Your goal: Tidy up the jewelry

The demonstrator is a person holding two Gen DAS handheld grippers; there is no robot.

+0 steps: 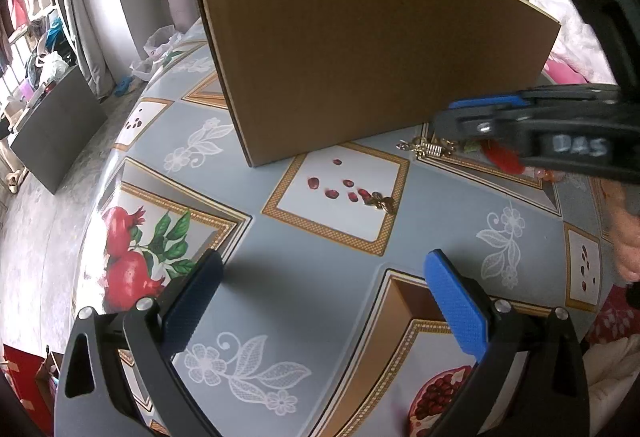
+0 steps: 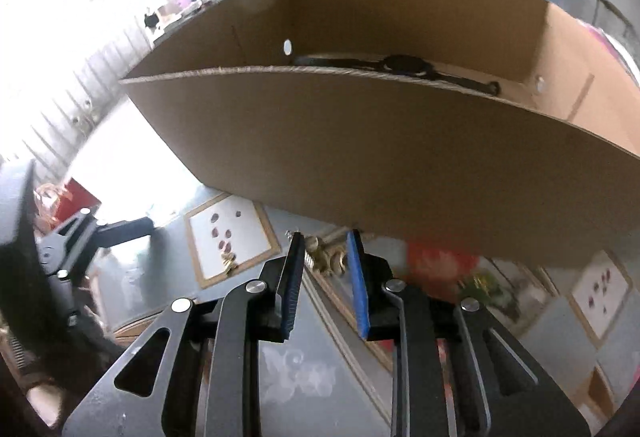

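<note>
A brown cardboard box [image 1: 360,49] stands on the patterned tablecloth [image 1: 320,277]; it also shows in the right wrist view [image 2: 360,157] with a black wristwatch [image 2: 400,67] inside. A gold jewelry piece [image 1: 426,147] lies by the box's near wall, and a small gold piece [image 1: 380,201] lies on a white square. My left gripper [image 1: 324,301] is open and empty, low over the cloth. My right gripper [image 2: 325,241] is open, its pads on either side of the gold jewelry [image 2: 326,257]; it shows in the left wrist view [image 1: 452,117] at the right.
Red and pink beaded items [image 1: 508,157] lie under the right gripper near the box. A pink and white cloth [image 1: 572,33] lies behind the box at right. The table's left edge [image 1: 92,205] drops to the floor.
</note>
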